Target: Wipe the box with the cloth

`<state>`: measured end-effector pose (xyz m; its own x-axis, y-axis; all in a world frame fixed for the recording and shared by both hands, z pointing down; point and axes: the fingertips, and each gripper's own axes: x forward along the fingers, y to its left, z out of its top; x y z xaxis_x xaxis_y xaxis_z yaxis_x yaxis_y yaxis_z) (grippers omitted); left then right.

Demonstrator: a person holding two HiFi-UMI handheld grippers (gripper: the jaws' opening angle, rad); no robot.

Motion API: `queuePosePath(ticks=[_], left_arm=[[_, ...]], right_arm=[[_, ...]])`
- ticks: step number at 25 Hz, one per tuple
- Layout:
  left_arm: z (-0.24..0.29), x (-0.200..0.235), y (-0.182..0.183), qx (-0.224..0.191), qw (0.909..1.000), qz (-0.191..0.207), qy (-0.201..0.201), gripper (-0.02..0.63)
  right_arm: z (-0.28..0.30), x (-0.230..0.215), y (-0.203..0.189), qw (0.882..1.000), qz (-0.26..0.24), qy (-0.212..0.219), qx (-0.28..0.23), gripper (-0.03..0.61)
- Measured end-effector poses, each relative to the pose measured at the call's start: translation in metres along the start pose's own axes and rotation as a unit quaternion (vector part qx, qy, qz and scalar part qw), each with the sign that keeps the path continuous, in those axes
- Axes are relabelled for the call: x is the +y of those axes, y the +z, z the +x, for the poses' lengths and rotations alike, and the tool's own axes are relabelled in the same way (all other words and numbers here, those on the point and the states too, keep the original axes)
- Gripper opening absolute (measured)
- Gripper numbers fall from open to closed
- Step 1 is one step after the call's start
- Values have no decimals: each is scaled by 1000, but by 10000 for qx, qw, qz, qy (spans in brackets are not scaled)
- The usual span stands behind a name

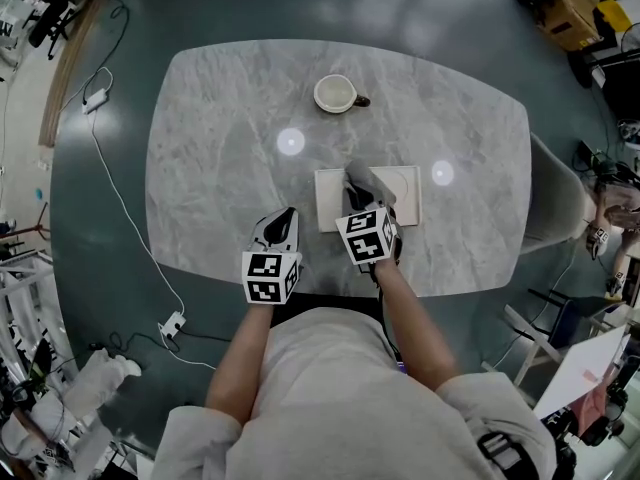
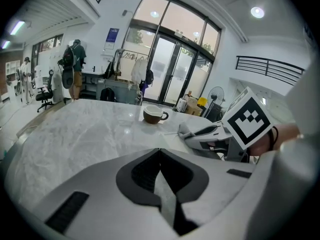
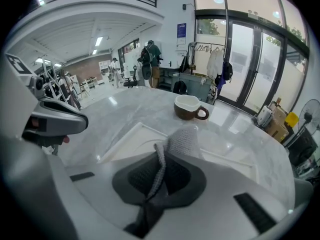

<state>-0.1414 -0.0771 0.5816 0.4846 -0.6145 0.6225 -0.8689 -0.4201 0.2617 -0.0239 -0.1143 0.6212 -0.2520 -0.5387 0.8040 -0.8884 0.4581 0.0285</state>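
the right gripper (image 3: pixel 159 171) had its fingers (image 3: pixel 131 178) pinched shut on the cloth (image 3: pixel 183 140) over the near left of the box (image 1: pixel 402 206). the left gripper (image 2: pixel 160 159), closed and empty, sat just left of the box; unsteadied, the box might slide toward the cup (image 1: pixel 336 94) beyond it.

A rounded, grey-veined marble worktop (image 1: pixel 220 168) is set on a dark teal floor (image 1: pixel 100 268), where a white power strip (image 1: pixel 172 325) is laid with its cable. A pale chair (image 1: pixel 555 203) is drawn up at the right edge. Tall glass doors (image 2: pixel 170 76) are filled with daylight. Recessed ceiling lights (image 2: pixel 257 12) are lit, and a railed balcony (image 2: pixel 270 66) is carried on the white wall.
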Motion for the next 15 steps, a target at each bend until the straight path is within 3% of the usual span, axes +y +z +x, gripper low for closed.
queuePosePath(ticks=[15], left_arm=[[-19, 30, -4, -94, 9999, -27, 24, 23]], right_arm=[[11, 35, 16, 9999, 2, 134, -10, 34]])
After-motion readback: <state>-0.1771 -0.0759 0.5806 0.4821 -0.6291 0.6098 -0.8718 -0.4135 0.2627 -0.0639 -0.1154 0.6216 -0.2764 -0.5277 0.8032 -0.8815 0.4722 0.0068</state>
